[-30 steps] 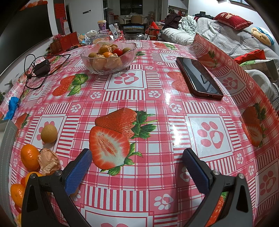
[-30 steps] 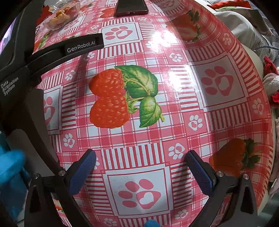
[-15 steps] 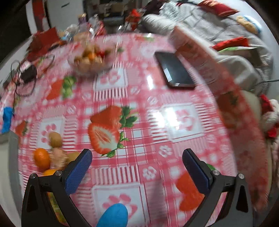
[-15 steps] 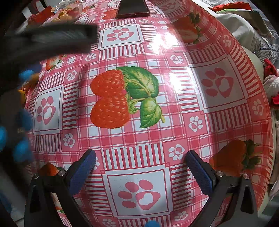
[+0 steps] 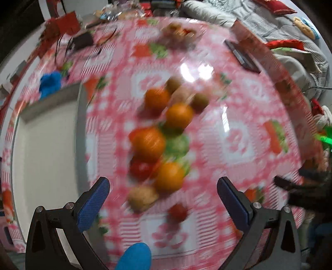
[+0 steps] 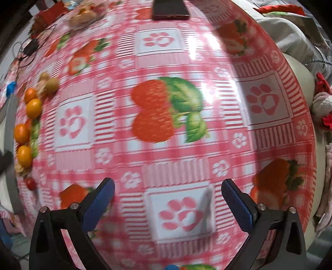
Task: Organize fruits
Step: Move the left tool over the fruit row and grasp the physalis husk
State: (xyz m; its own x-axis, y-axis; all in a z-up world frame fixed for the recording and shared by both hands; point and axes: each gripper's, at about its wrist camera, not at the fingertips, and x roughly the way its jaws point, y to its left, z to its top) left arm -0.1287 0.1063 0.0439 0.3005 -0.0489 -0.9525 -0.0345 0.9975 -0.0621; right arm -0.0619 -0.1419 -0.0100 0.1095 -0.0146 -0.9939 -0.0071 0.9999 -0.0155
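Observation:
Several small oranges (image 5: 148, 142), brown round fruits (image 5: 199, 101), a papery husked fruit (image 5: 142, 197) and a cherry tomato (image 5: 177, 210) lie clustered on the pink tablecloth, blurred in the left wrist view. My left gripper (image 5: 164, 194) hovers open above the near end of this cluster, nothing between its blue pads. The same fruits (image 6: 33, 108) line the left edge of the right wrist view. My right gripper (image 6: 168, 198) is open over bare cloth, well to the right of them. A glass bowl of fruit (image 6: 83, 15) stands at the far side.
A white tray or board (image 5: 45, 149) lies left of the fruit. A dark phone (image 6: 170, 9) rests at the far edge. A black charger with cable (image 5: 82, 40) and a blue object (image 5: 50, 82) are at the far left. Bedding and cushions (image 5: 290, 54) lie beyond the table.
The left gripper has swung left, bringing the loose fruit cluster from the left edge to the centre of its view. The right gripper shifted slightly; the other gripper has left its view.

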